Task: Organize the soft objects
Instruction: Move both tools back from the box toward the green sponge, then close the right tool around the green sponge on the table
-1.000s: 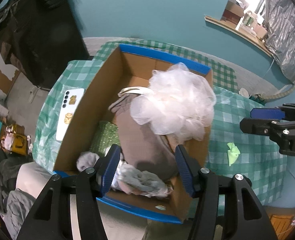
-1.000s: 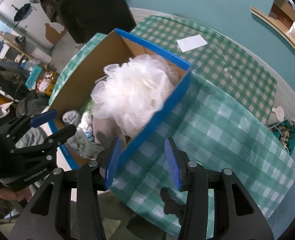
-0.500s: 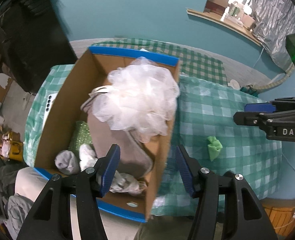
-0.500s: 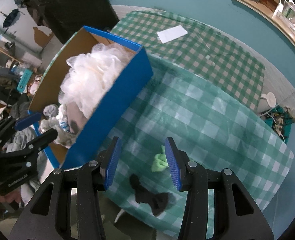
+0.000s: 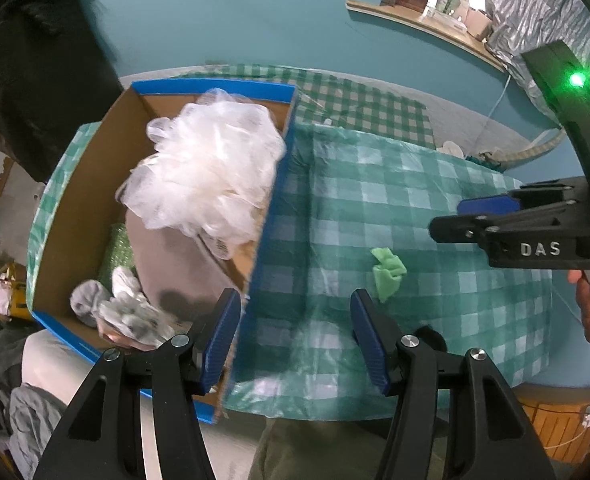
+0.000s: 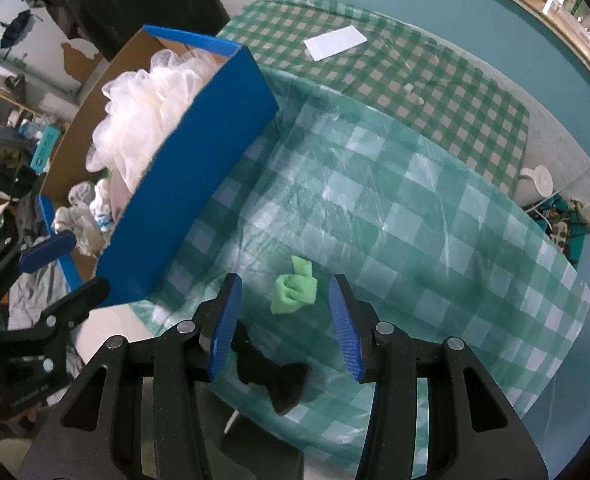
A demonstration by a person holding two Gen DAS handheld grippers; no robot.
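A blue cardboard box [image 5: 273, 216] [image 6: 191, 168] stands on the left of the checked tablecloth. It holds a white mesh pouf [image 5: 207, 172] [image 6: 143, 100], grey cloth and rolled socks [image 5: 123, 312]. A small green cloth [image 5: 387, 272] [image 6: 295, 290] lies on the tablecloth to the right of the box. A black sock [image 6: 273, 372] lies at the table's near edge. My left gripper [image 5: 295, 340] is open and empty over the box's right wall. My right gripper [image 6: 285, 320] is open and empty just above the green cloth.
A white card [image 6: 335, 42] lies on the far checked cloth [image 6: 435, 80]. A white phone lies left of the box, mostly hidden. A white round object and cables [image 6: 543, 184] sit past the table's right edge. Clutter fills the floor at left.
Both grippers have moved right, away from the box, toward the green cloth. The right gripper now frames the green cloth and the black sock. Both stay open.
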